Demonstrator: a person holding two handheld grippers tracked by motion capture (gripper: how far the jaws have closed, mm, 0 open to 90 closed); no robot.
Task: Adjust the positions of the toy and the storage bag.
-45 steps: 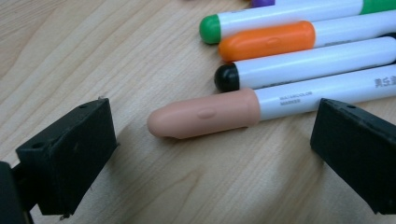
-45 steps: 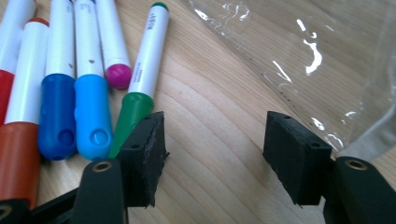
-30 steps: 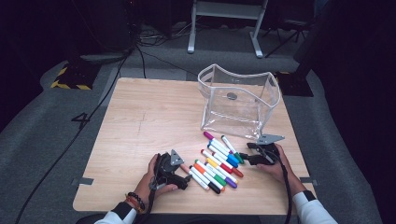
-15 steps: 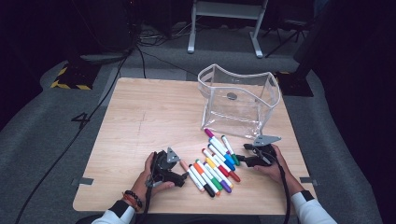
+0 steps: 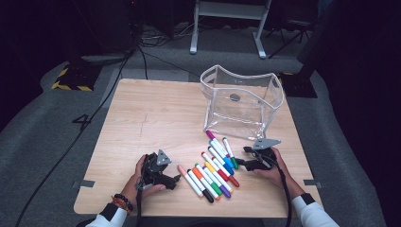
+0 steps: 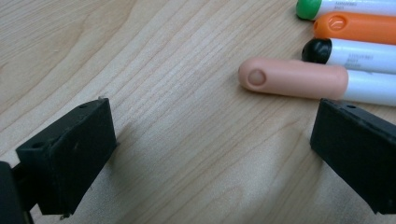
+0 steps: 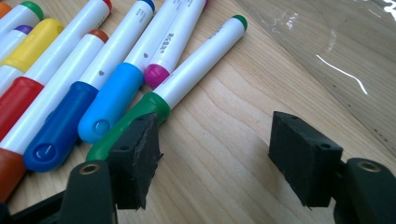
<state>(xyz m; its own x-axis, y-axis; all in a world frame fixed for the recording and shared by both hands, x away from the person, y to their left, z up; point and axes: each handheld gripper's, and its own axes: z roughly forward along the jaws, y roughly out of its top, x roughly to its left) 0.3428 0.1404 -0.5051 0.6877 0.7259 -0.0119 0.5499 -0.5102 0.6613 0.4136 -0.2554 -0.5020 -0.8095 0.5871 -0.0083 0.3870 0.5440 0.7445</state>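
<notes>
Several coloured markers lie side by side on the wooden table, near its front edge. My left gripper is open at the left end of the row. Its jaws rest low on the wood, and the peach-capped marker lies just ahead of the right jaw. My right gripper is open at the right end of the row. Between its jaws is bare wood, and the green marker runs up against the left jaw. Neither gripper holds anything.
A clear plastic pouch stands open behind the markers, and its wall is close to my right gripper. Light blue, dark blue and red markers lie beside the green one. Bare wood spans the table's left half.
My left gripper has drawn back a little to the left, away from the marker row. My right gripper has shifted slightly toward the person. The markers lie as before.
</notes>
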